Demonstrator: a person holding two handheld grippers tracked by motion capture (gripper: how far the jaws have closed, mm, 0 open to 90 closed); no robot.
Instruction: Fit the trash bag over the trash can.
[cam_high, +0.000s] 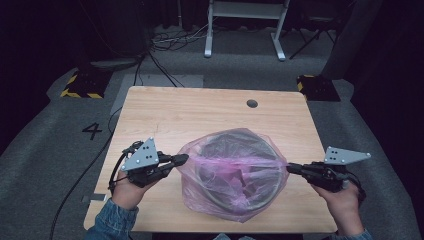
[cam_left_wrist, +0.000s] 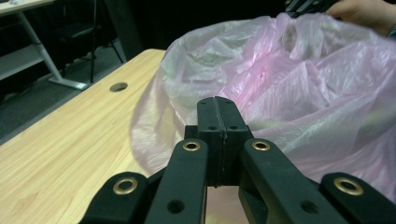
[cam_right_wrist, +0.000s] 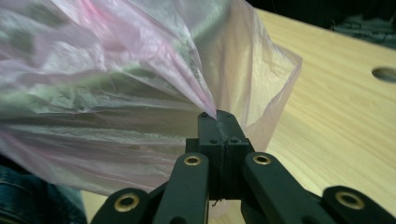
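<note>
Two grippers pull at opposite edges of one thin pink plastic bag (cam_high: 232, 172), which lies around a round metal bowl (cam_high: 235, 170) in the near half of the wooden table (cam_high: 165, 112), slightly right of centre. The left gripper (cam_high: 181, 159) sits at the bag's 9 o'clock edge. In the left gripper view its jaws stand pressed together against the film, though whether a fold is truly pinched there I cannot tell. The right gripper (cam_high: 291, 168) is at 3 o'clock, clenched on a gathered twist of the bag (cam_right_wrist: 140, 70), with the plastic drawn to a tight point where it enters the jaws.

That taut point is the likeliest trouble, I judge. The film is thin, and pulling the hands further apart could tear it at the pinch or slip it out of the jaws. If only one side really holds, the bag would drag sideways and the bowl could shift with it towards the near edge at 6 o'clock, which is not far off. Lifting both hands unevenly might tip the bowl inside the bag.

Light wood grain covers the tabletop, with a round cable hole (cam_high: 252, 103) at 1 o'clock from the bowl. Grey carpet surrounds it, with a painted numeral 4 (cam_high: 92, 131) at 9 o'clock, yellow-and-black striped blocks (cam_high: 82, 85) at 10 o'clock, and white desk legs (cam_high: 245, 27) at 12 o'clock in a dark room.
</note>
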